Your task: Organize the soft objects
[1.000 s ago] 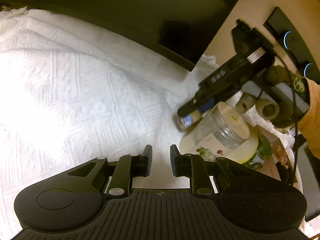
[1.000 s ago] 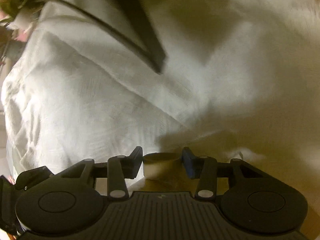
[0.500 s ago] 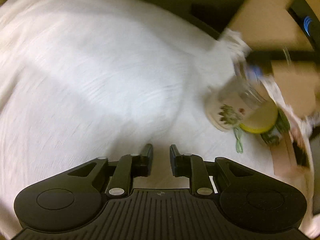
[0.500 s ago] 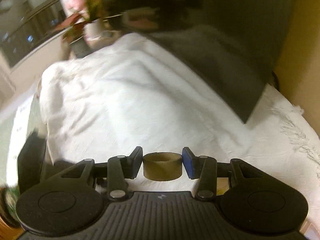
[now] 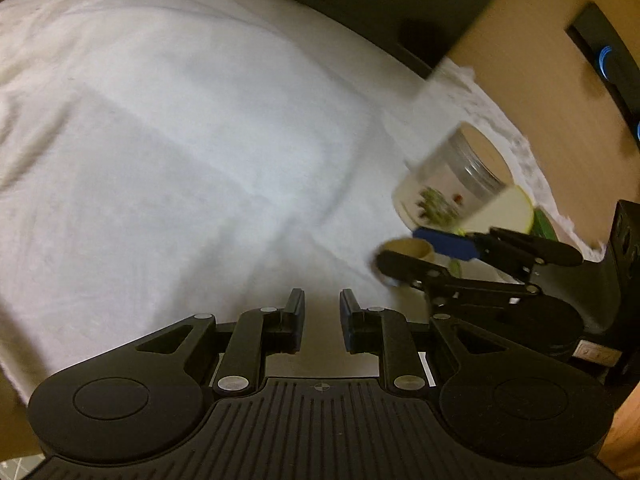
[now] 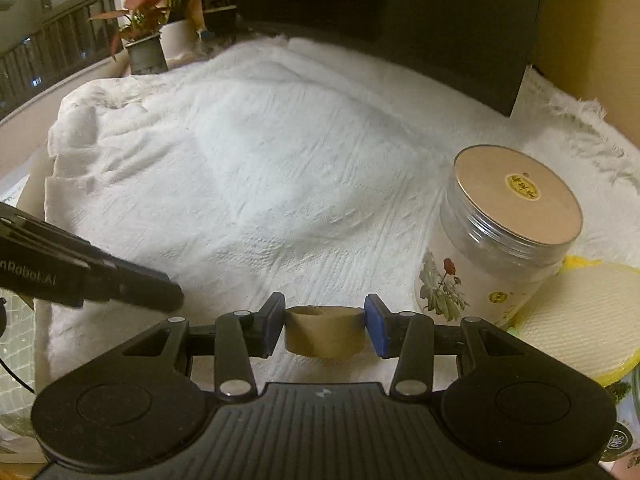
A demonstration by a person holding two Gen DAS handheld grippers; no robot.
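Right gripper (image 6: pixel 324 330) is clamped on a short brown cardboard-looking ring (image 6: pixel 325 332), 1 finger on each side of its curved wall, bore pointing roughly up. The side grip makes sense: the wall looks thin, so squeezing across the width holds it without needing the bore. It hangs just above the white blanket (image 6: pixel 260 184), clear of the cloth as far as I can tell.

Left gripper (image 5: pixel 320 322) has nothing between its fingers; the gap is narrow and opening slightly. It sits low over the near edge of the blanket, probably readying for a pinch on the fabric.

Blanket: white, woven, ribbed or waffle texture, spread in soft folds over the desk, fringe along the far right edge. It's limp, so it will bunch rather than slide.

Jar (image 6: pixel 500 236): clear plastic cylinder, flat tan lid with a round gold sticker, flower print on the label. It leans, tipped against a pale yellow-rimmed round pad (image 6: pixel 576 320) with a fine mesh texture. It's just right of the ring, so any move that way risks knocking the jar.

Potted plants (image 6: pixel 148 40) at the far left, well apart.
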